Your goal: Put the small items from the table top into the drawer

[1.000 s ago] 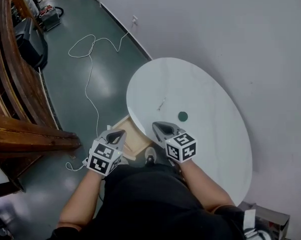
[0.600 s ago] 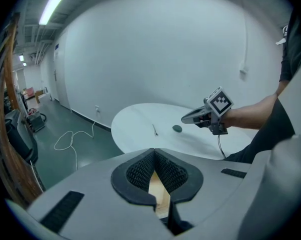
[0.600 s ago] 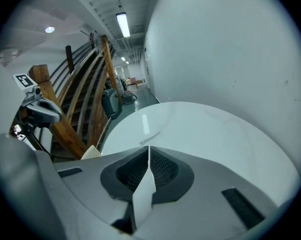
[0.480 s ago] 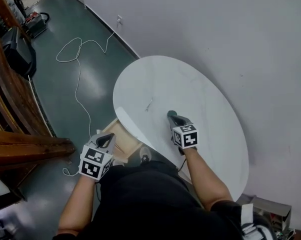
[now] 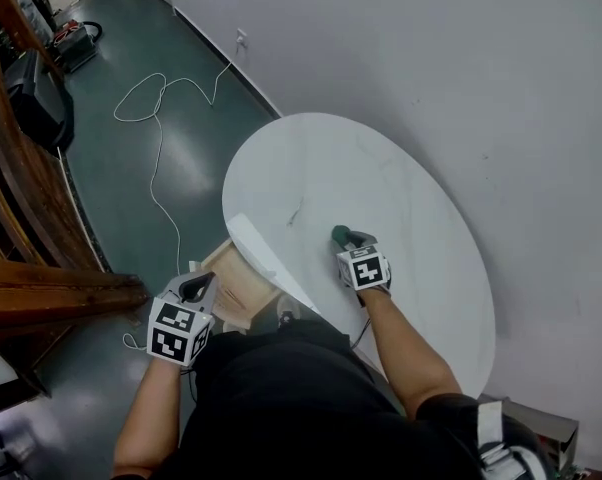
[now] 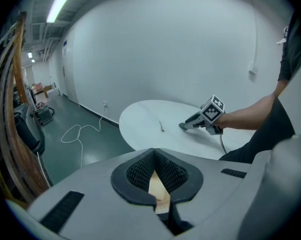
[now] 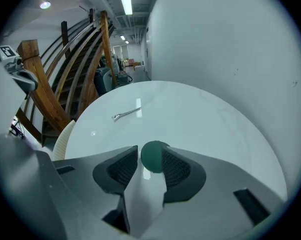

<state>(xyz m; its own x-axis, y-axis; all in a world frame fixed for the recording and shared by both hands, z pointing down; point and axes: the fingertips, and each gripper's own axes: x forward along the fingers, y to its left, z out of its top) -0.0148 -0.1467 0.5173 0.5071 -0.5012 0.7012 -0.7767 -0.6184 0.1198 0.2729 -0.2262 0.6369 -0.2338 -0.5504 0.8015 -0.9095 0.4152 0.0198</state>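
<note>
A small round green item (image 5: 336, 233) lies on the white oval table (image 5: 411, 188). My right gripper (image 5: 347, 240) rests low on the table. Its jaws have just been opening and now stand open on either side of the green item (image 7: 153, 151), which sits between the tips. A thin metal item (image 5: 294, 214) lies further left on the table (image 7: 126, 114). My left gripper (image 5: 194, 286) hangs shut and empty off the table's left edge, over the open wooden drawer (image 5: 243, 286). The drawer's wood (image 6: 158, 189) shows behind its pads.
A white cable (image 5: 159, 118) loops over the green floor. Curved wooden railings (image 5: 26, 218) stand at the left. The grey wall runs close behind the table. A cardboard box (image 5: 541, 430) sits on the floor at the lower right.
My right gripper has gone forward and down from the table's near edge to the green item, and its jaws have opened around it. The left gripper has stayed by the drawer.
</note>
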